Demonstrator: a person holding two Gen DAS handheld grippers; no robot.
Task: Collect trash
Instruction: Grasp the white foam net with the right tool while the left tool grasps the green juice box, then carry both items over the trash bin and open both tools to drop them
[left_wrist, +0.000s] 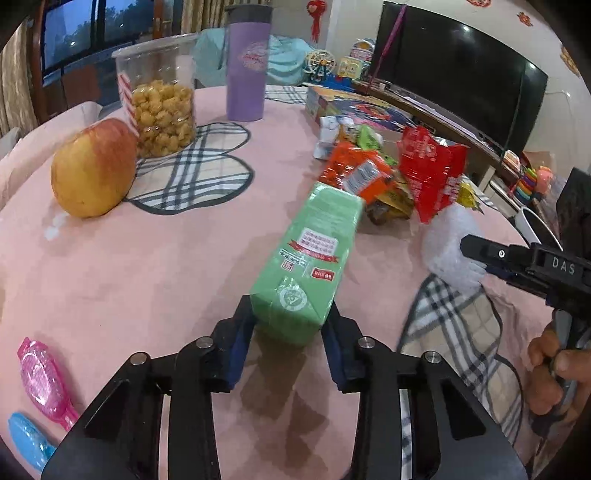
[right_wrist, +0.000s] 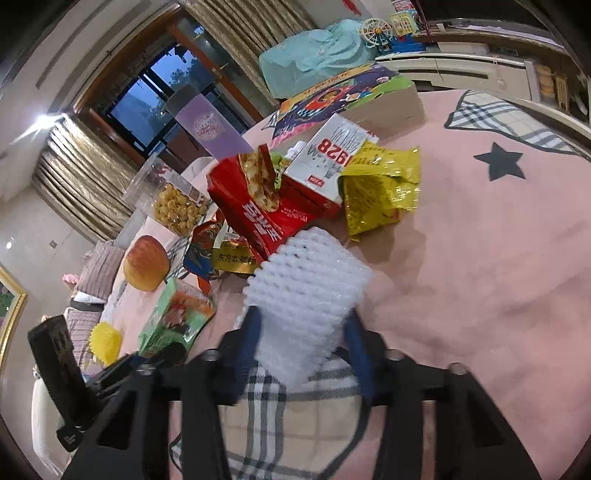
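Left gripper (left_wrist: 291, 325): jaws clamped on the near end of the green carton (left_wrist: 314, 258), which extends away across the pink tablecloth (left_wrist: 147, 277). Right gripper (right_wrist: 303, 336): jaws clamped on the white foam net sleeve (right_wrist: 310, 291), above a plaid patch of the cloth. Directly beyond both held items: a pile of wrappers, comprising a red snack bag (right_wrist: 255, 206), a yellow wrapper (right_wrist: 380, 188) and a red-and-white box (right_wrist: 328, 162). Left of the pile: an apple (left_wrist: 94, 168), then a clear popcorn jar (left_wrist: 159, 92). Furthest back: a purple tumbler (left_wrist: 247, 66)
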